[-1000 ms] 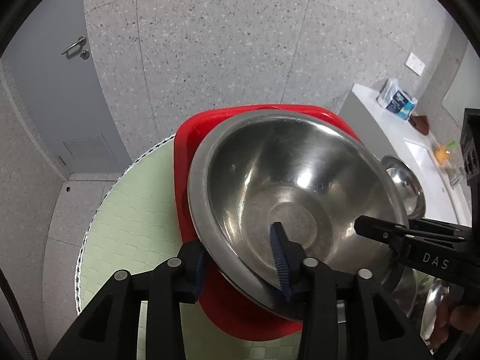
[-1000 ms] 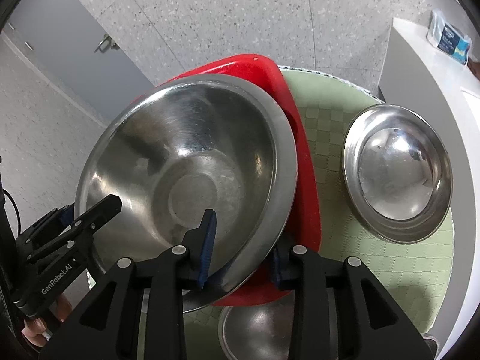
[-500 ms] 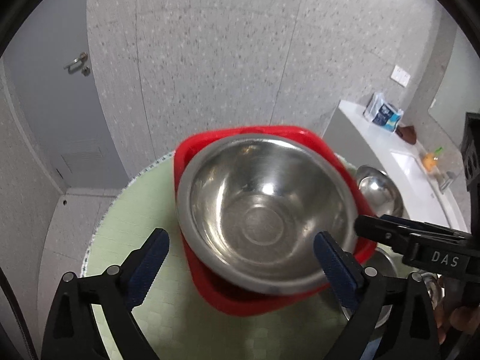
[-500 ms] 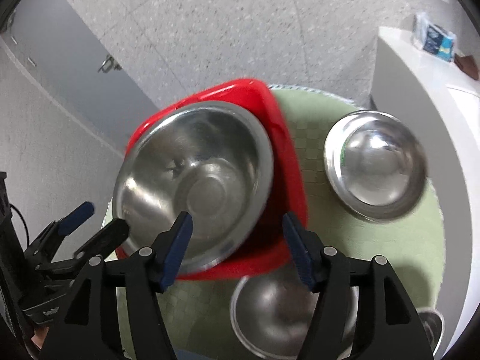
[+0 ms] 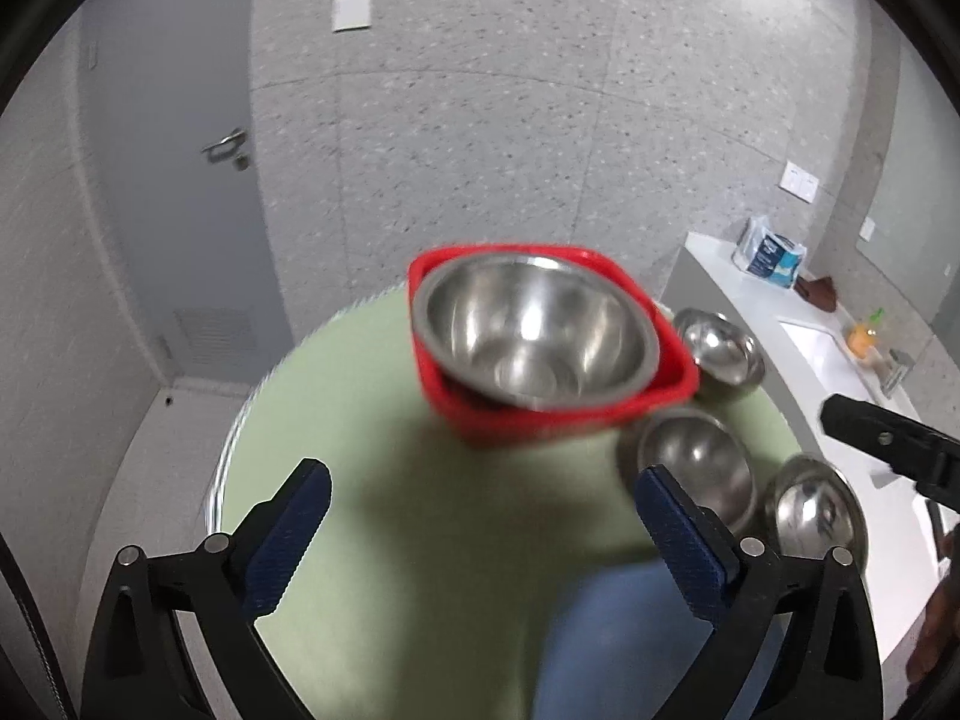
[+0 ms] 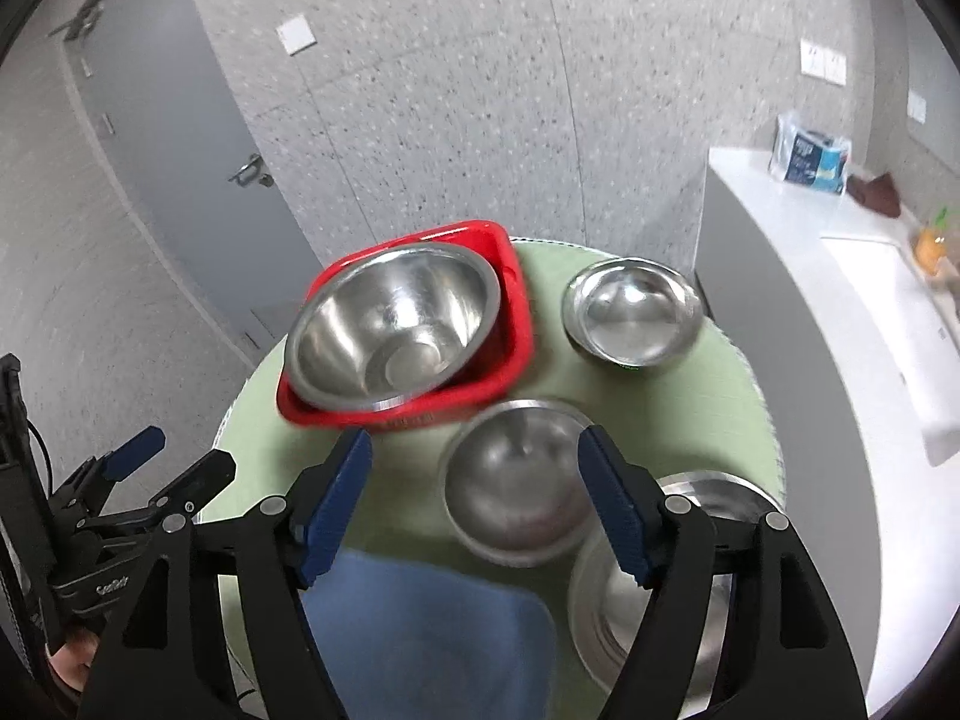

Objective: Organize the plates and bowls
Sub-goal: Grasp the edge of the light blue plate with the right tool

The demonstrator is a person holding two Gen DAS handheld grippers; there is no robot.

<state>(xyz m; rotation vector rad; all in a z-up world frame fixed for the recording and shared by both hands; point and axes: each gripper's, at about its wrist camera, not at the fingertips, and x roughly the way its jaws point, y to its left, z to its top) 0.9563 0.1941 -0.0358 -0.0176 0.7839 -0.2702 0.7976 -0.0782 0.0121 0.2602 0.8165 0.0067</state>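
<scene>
A large steel bowl [image 5: 534,336] [image 6: 390,336] sits in a red square tray [image 5: 576,420] [image 6: 510,324] at the far side of a round green table [image 5: 390,510] [image 6: 732,408]. Three smaller steel bowls stand to the right: a far one [image 5: 720,348] [image 6: 636,312], a middle one [image 5: 696,462] [image 6: 516,480] and a near one [image 5: 816,510] [image 6: 678,588]. My left gripper [image 5: 480,540] is open and empty, pulled back above the near table. My right gripper [image 6: 474,498] is open and empty, just over the middle bowl.
A blue cloth [image 6: 432,642] [image 5: 630,648] lies at the table's near edge. A white counter [image 6: 840,276] with a packet [image 6: 810,156] stands to the right. A grey door [image 5: 180,180] and speckled wall are behind the table.
Both grippers let go of the large bowl's rim, opened wide and drew back and up. The bowl now rests in the red tray.
</scene>
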